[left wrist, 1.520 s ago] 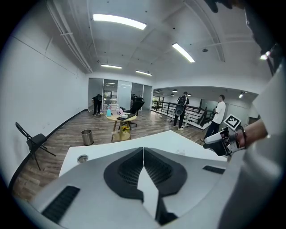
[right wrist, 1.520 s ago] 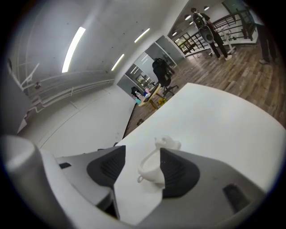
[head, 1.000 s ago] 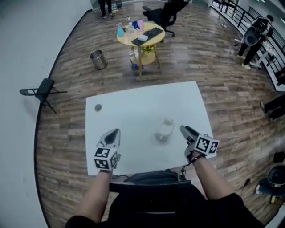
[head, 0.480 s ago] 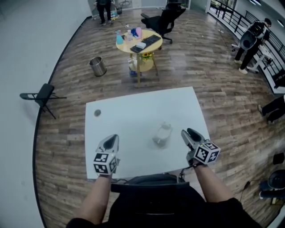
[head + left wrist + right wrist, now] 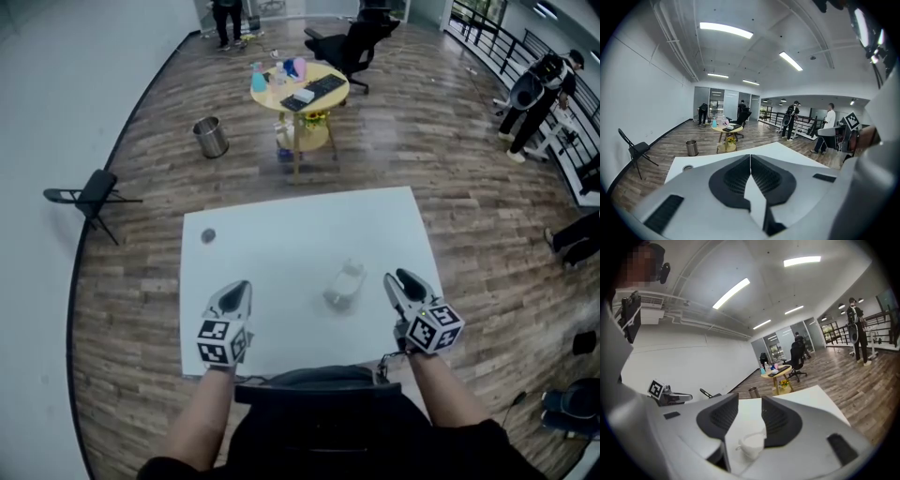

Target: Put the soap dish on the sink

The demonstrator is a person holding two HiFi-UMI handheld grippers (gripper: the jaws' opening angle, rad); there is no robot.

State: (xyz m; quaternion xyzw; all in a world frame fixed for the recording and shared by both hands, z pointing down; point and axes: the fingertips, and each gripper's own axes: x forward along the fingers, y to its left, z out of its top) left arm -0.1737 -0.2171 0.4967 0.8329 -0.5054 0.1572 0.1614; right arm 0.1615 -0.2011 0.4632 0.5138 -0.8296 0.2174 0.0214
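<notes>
Currently my left gripper [image 5: 238,287] idles at lower left, jaws together and empty, while my right gripper [image 5: 399,279], jaws apart and just narrowing on nothing, aims at the soap dish [image 5: 345,284] mid-table [image 5: 281,234], seemingly for pickup.

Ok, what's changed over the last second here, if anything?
The right gripper has rolled a little about its own axis, and its jaws have just been closing part-way. They grip nothing: the soap dish only shows beyond the gap. Unchanged: the soap dish sits untouched in the same spot on the white table, and the left gripper stays shut over the table's near left.
</notes>
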